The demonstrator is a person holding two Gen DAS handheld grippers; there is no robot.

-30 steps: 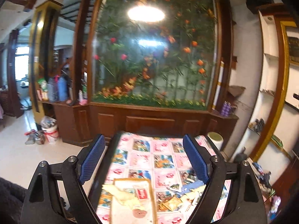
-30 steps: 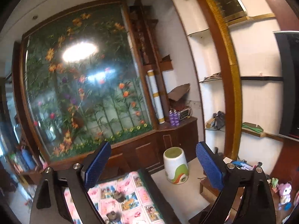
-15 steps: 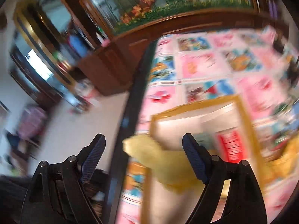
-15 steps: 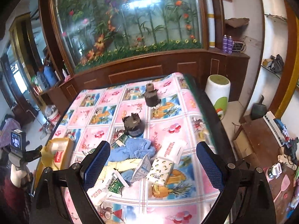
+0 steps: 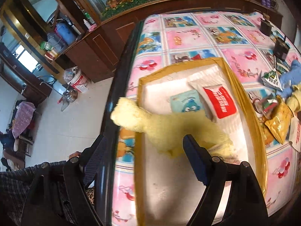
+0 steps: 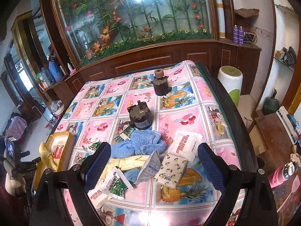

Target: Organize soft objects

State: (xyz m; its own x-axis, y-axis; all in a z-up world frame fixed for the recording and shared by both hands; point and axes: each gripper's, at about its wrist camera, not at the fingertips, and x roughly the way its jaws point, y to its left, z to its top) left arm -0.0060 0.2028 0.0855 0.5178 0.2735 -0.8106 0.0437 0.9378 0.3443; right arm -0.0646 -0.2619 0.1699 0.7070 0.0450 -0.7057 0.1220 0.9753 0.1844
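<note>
My left gripper (image 5: pixel 145 156) hangs open low over a yellow-rimmed tray (image 5: pixel 242 94) with a white floor. A fluffy yellow cloth (image 5: pixel 169 128) lies just ahead of the fingers, draped over the tray's left rim, untouched. Behind it in the tray lie a red-and-white packet (image 5: pixel 220 101) and a teal packet (image 5: pixel 184 101). My right gripper (image 6: pixel 154 164) is open above a pile: a blue towel (image 6: pixel 139 145), a second yellow cloth (image 6: pixel 128 163), a white packet with red print (image 6: pixel 184 145), a lemon-patterned packet (image 6: pixel 171 171) and green-white sachets (image 6: pixel 114 184). The tray (image 6: pixel 69 141) sits left of the pile.
Two dark motors (image 6: pixel 140 117) (image 6: pixel 160 85) stand on the pink patterned tablecloth behind the pile. The table's dark left edge (image 5: pixel 112 98) runs beside the tray, with floor below. A white-green stool (image 6: pixel 231 82) stands off the table's right side. A dark sleeve (image 5: pixel 18 184) shows bottom left.
Both grippers tipped down from facing the flower wall to the table. The left one came in close over the tray and yellow cloth; the right one moved nearer the pile. Both stayed open.
</note>
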